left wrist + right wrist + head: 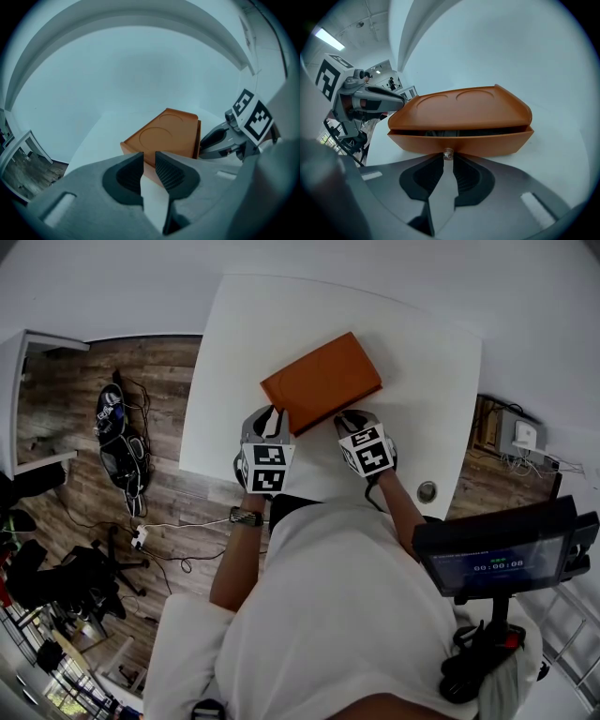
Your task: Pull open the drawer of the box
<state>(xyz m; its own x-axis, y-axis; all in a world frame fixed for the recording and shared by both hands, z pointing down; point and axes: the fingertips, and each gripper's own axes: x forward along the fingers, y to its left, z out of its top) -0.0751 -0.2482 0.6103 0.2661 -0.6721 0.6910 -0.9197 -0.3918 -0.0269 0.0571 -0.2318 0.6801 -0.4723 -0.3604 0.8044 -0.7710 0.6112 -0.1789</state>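
Orange and flat, the box (323, 381) lies at an angle on the white table (422, 352) in the head view. Both grippers are at the sides of the box nearest the person. The left gripper (273, 418) is at its short left end. The right gripper (348, 420) is at about the middle of its near long side. A screen on a stand (497, 554) stands well off to the right of the box, past the table edge.

From the left gripper view, the jaws stand a narrow gap apart with nothing pinched between them. Bare table shows in the gap, and the lower edge of the box lies just beyond the tips. Whether they touch it cannot be told. The top of the box has two shallow round recesses. The right gripper shows at the right side of the box.

From the right gripper view, the drawer (459, 143) front runs under the top of the box, with a dark slit between the two. A small shiny knob (448, 153) at the middle of that front sits between the jaw tips, and the jaws are closed narrowly on it. The left gripper shows by the left end of the box.
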